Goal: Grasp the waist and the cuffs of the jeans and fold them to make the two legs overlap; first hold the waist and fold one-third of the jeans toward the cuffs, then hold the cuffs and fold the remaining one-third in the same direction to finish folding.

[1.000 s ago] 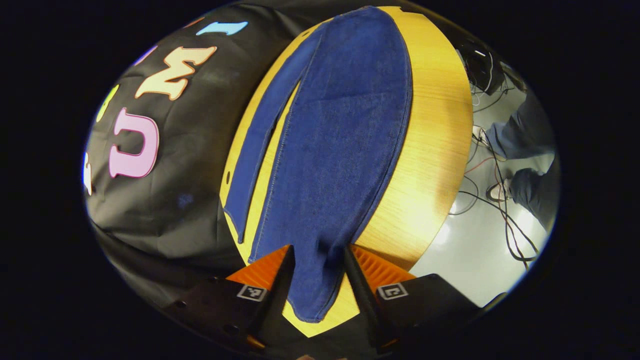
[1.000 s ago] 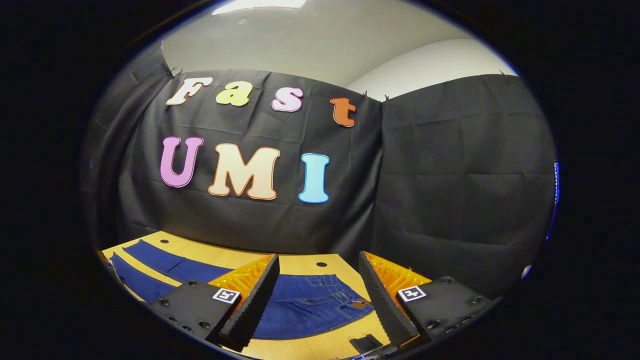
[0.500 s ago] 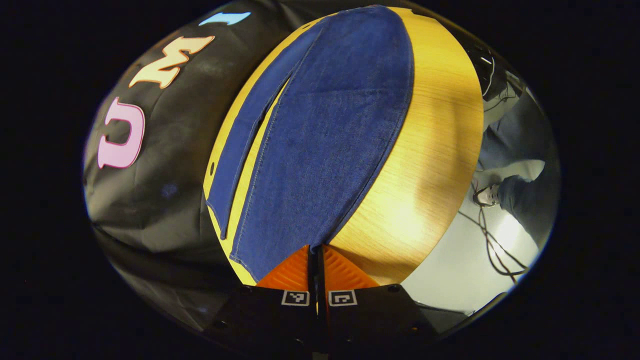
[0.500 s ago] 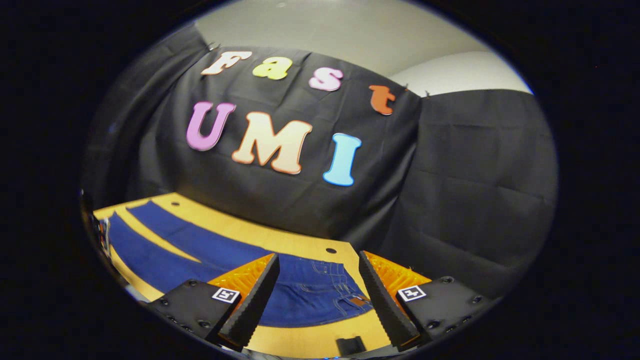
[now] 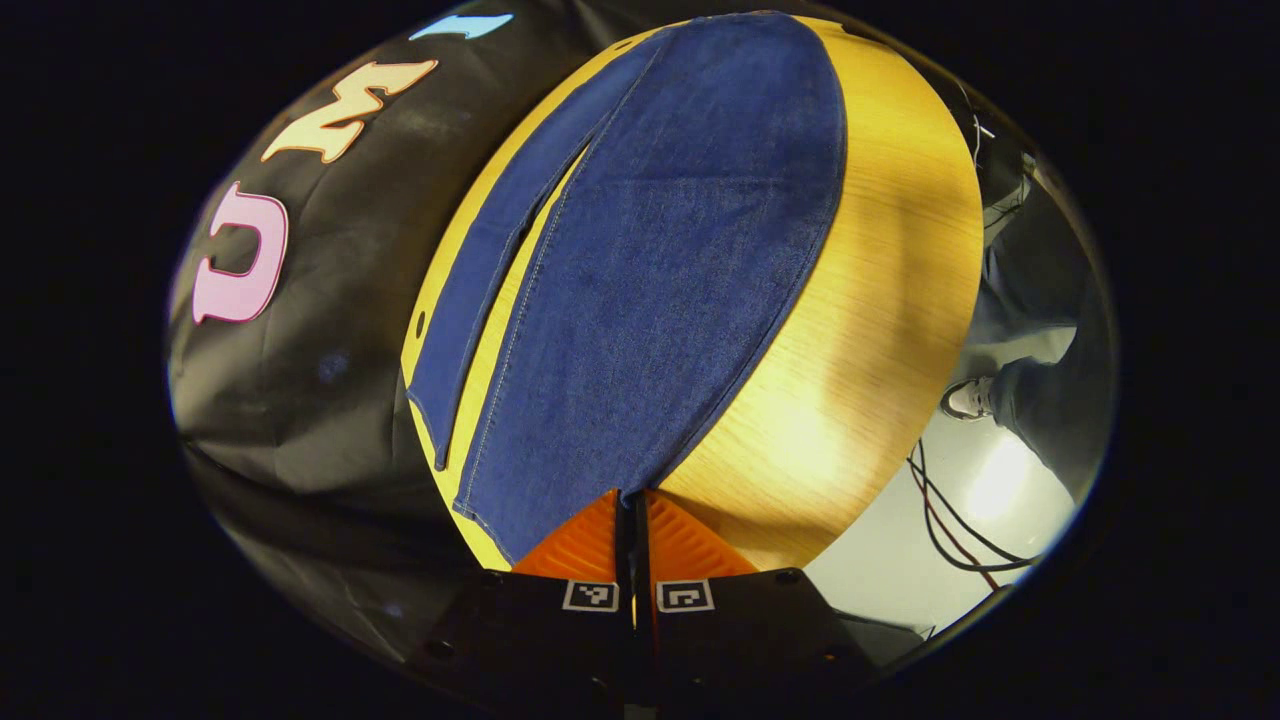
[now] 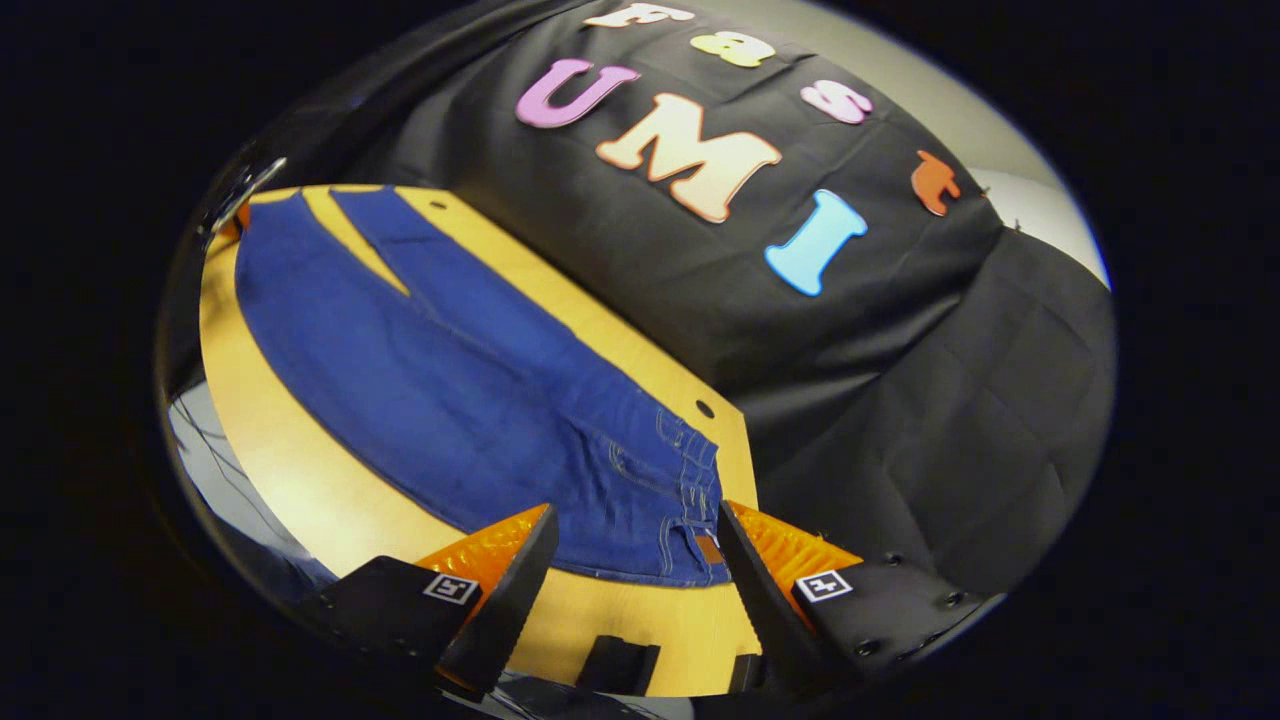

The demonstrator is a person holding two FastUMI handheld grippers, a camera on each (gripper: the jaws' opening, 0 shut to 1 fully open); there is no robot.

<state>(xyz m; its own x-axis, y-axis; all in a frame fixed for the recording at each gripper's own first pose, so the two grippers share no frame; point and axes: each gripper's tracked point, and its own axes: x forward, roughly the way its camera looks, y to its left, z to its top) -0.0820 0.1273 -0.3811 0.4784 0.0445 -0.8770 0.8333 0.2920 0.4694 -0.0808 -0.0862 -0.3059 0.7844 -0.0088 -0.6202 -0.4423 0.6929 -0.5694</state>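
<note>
Blue jeans (image 5: 660, 270) lie flat on the round wooden table (image 5: 880, 300), the legs side by side with a narrow gap between them. My left gripper (image 5: 633, 500) is shut on the corner of the nearer leg's cuff at the table's edge. In the right gripper view the jeans (image 6: 450, 370) stretch away to the upper left, and the waist (image 6: 690, 480), with its belt loops and leather patch, lies closest. My right gripper (image 6: 635, 510) is open just above the waist, one finger on each side of it, holding nothing.
A person's legs and a shoe (image 5: 1040, 400) stand on the pale floor beside the table, with cables (image 5: 950, 520) lying near them. The black booth cloth (image 6: 900, 400) hangs right behind the table. Two dark objects (image 6: 620, 665) sit at the table's near edge.
My left gripper closed on the cuff that lay between its open fingers a second ago. My right gripper tipped down and moved in over the waist, staying open.
</note>
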